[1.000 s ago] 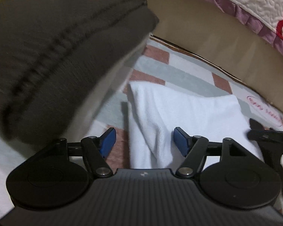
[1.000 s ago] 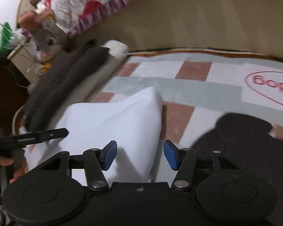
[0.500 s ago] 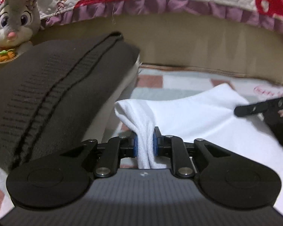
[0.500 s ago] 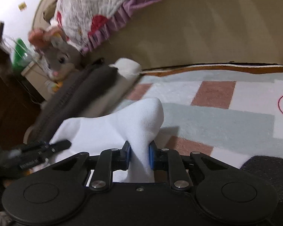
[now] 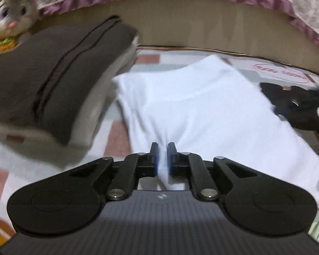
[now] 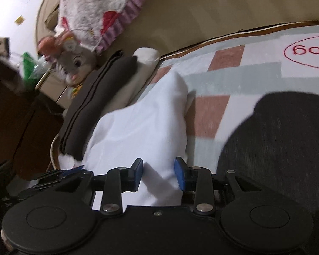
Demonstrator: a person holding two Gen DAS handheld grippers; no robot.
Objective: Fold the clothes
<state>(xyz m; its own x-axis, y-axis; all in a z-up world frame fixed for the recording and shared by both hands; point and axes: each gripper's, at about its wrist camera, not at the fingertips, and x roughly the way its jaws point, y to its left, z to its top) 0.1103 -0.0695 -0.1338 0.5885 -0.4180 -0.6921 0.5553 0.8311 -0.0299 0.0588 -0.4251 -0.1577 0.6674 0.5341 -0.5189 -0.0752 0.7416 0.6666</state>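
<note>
My left tongs pinching the white garment at its near edge, my right tongs spread with the cloth between the pads, garment lying on the checked mat, dark folded stack at ten o'clock, plush rabbit beyond

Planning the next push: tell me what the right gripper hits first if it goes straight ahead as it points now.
The right gripper, jaws open, already has the white garment between its fingers, so it meets that cloth first; beyond lies the checked blanket, though depth is unclear.
</note>
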